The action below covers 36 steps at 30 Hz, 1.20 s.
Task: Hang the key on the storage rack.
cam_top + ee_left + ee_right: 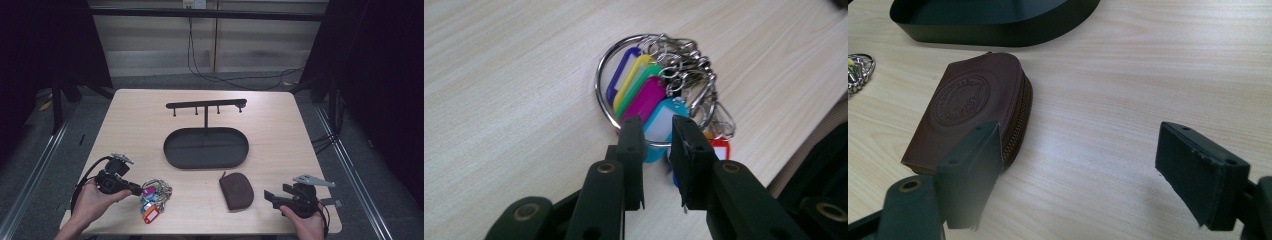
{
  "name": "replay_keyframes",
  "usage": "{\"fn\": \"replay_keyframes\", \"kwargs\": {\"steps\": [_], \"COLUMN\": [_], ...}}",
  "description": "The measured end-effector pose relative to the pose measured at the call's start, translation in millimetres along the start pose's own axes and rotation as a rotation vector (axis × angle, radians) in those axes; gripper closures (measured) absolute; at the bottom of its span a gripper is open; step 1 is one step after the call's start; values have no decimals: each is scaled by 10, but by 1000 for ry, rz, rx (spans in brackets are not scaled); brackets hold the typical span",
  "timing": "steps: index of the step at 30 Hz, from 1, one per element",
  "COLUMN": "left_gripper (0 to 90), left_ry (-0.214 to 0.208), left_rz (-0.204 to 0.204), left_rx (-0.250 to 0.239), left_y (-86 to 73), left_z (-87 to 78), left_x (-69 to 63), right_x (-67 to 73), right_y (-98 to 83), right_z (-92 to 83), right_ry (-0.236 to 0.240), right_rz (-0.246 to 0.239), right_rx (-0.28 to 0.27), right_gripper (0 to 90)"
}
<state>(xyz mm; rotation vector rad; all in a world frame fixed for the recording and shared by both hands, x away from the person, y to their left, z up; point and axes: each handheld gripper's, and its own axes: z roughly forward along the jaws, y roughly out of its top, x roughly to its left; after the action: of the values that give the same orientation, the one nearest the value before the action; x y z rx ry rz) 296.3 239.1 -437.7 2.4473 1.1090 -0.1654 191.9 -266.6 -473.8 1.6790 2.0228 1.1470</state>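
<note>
A bunch of key tags (659, 100) on a large metal ring (600, 90) is seen lying on the bench (150, 120), directly at the tips of the left hand-held gripper (658, 131). Its jaws are narrowed around the ring's near edge and a light blue tag (659, 122), a slight gap being left on each side, so that no firm grip can be confirmed. The right hand-held gripper (1078, 150) is held wide open and empty, a brown zipped leather pouch (968, 107) lying just beyond its left jaw. A black oval tray (206, 147) is placed farther ahead.
</note>
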Motion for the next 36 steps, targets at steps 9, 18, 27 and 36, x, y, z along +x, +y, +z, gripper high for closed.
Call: {"fn": "replay_keyframes", "kwargs": {"steps": [9,18,27,36], "left_gripper": [752,720,745,740], "left_ry": [24,47,58,89], "left_rz": [-9,-18,-26,-23], "left_rx": [104,140,204,236], "left_y": [122,271,358,362], "left_z": [128,141,254,315], "left_x": [43,30,60,59], "right_x": [4,15,15,5], "right_y": [-1,0,3,6], "right_z": [18,39,21,28], "right_ry": [5,14,13,10], "right_rz": [-6,-20,-12,-6], "right_rx": [19,31,23,22], "right_gripper": [182,177,177,174]}}
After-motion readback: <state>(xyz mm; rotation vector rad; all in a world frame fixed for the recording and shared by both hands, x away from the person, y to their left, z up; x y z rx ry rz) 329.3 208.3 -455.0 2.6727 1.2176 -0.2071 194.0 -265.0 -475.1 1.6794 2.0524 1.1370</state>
